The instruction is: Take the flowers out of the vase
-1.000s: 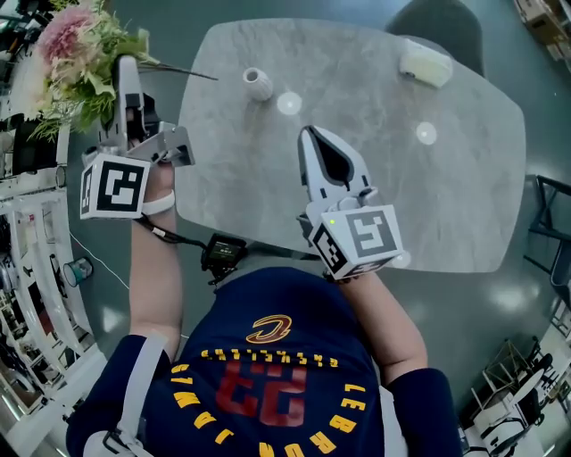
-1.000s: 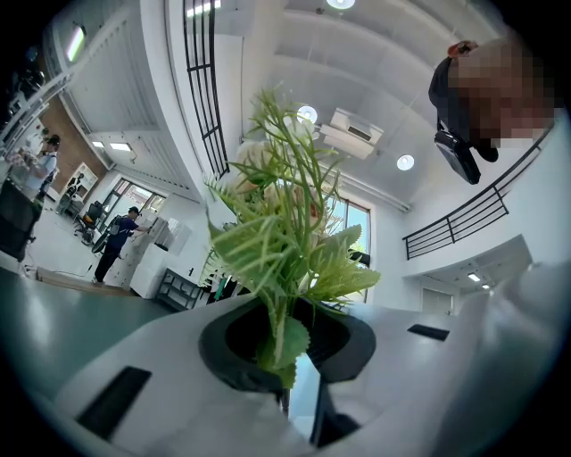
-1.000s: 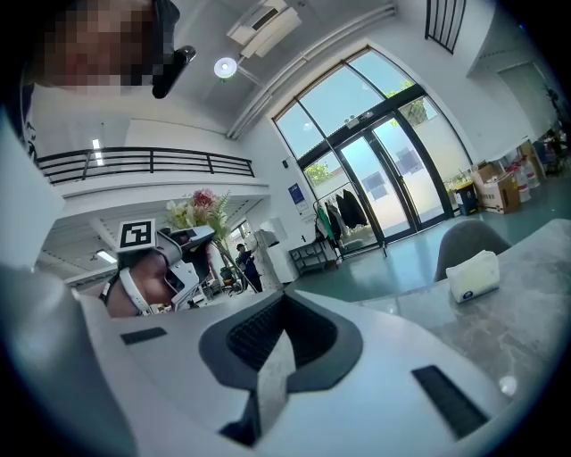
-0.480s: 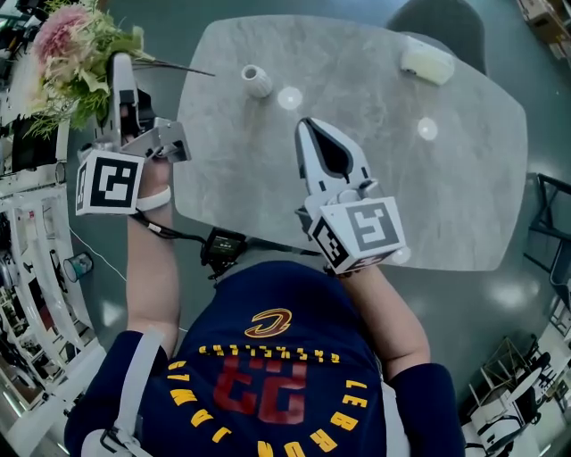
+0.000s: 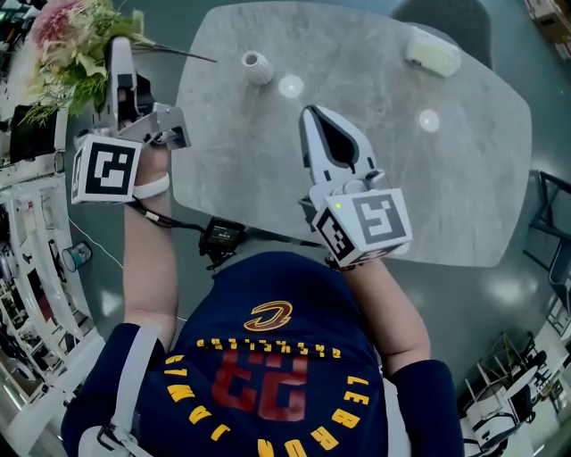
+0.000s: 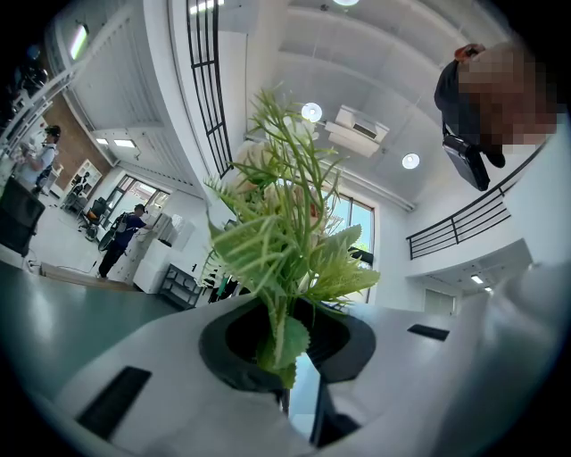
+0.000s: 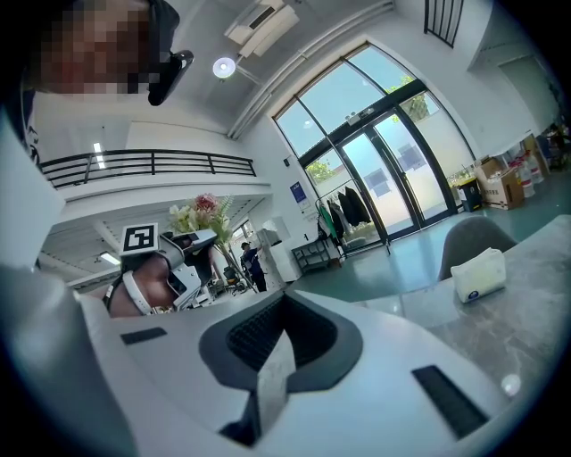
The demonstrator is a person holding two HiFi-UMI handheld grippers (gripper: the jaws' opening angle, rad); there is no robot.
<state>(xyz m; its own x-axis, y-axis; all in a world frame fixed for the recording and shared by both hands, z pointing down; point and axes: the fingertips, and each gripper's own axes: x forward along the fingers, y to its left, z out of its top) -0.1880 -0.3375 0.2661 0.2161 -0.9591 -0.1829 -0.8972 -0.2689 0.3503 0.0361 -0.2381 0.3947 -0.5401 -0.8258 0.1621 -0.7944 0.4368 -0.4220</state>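
A bunch of pink and cream flowers (image 5: 70,43) with green leaves hangs off the table's left edge, clear of the vase. My left gripper (image 5: 117,52) is shut on its stems, and one thin stem pokes right over the table corner. In the left gripper view the leaves (image 6: 284,245) rise straight out from between the closed jaws. The small white vase (image 5: 256,67) stands upright on the grey marble table (image 5: 446,178), far left. My right gripper (image 5: 311,116) hovers over the table's near middle, shut and holding nothing. The right gripper view shows the left gripper (image 7: 169,245) with the flowers (image 7: 203,212).
A white soft pack (image 5: 432,52) lies at the table's far right, also seen in the right gripper view as the white pack (image 7: 477,268). A dark chair (image 5: 442,22) stands behind it. Shelving (image 5: 27,223) lines the left side. A black box on a cable (image 5: 221,239) hangs at the person's waist.
Both grippers keep their places and their grip. Only the head view has tilted slightly, sliding the table and vase up the picture.
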